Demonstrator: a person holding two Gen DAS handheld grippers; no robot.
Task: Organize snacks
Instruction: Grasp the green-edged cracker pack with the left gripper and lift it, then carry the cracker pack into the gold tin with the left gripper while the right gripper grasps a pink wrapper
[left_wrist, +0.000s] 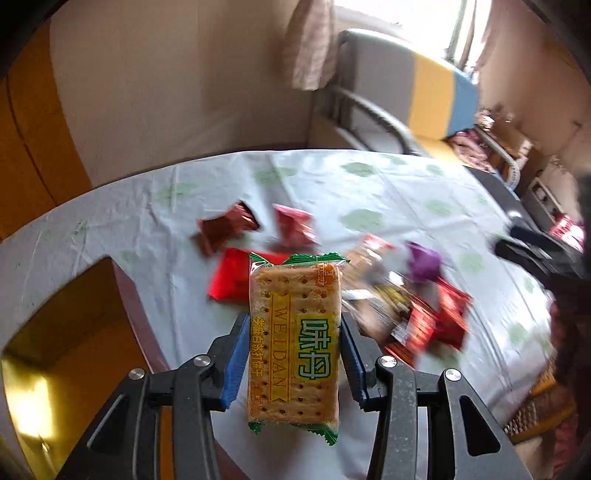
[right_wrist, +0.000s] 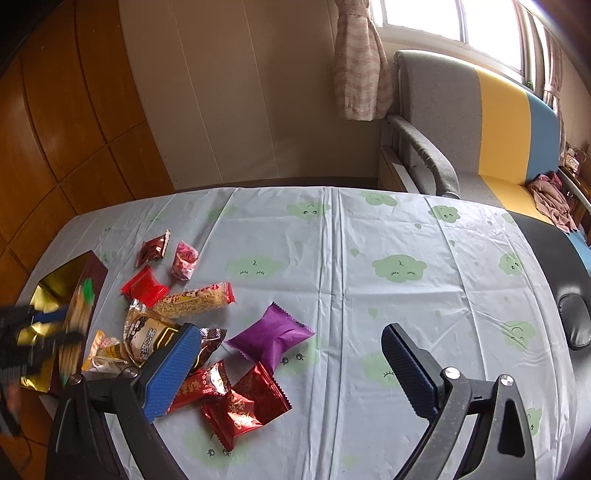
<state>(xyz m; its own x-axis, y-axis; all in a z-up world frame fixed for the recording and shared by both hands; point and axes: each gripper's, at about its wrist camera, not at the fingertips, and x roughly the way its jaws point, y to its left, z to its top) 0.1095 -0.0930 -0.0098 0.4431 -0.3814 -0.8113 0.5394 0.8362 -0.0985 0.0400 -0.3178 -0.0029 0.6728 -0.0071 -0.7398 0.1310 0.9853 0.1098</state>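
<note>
Clamping the cracker pack (left_wrist: 294, 343), left hand-held gripper (left_wrist: 294, 325) nears the table edge (left_wrist: 129, 291)

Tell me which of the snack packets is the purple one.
The purple packet, a plain pillow-shaped pack lying on the tablecloth right of the pile; the others nearby are red, brown or clear-wrapped.

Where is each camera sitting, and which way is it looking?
Left wrist: sits on the left gripper, looking forward along its fingers over the table; its blue-padded fingers show, shut on a cracker packet.
Right wrist: sits on the right gripper, looking across the table toward the sofa; its open fingers show, holding nothing.
Both share: the tablecloth, the purple packet among the snack pile, and the sofa by the window.
</note>
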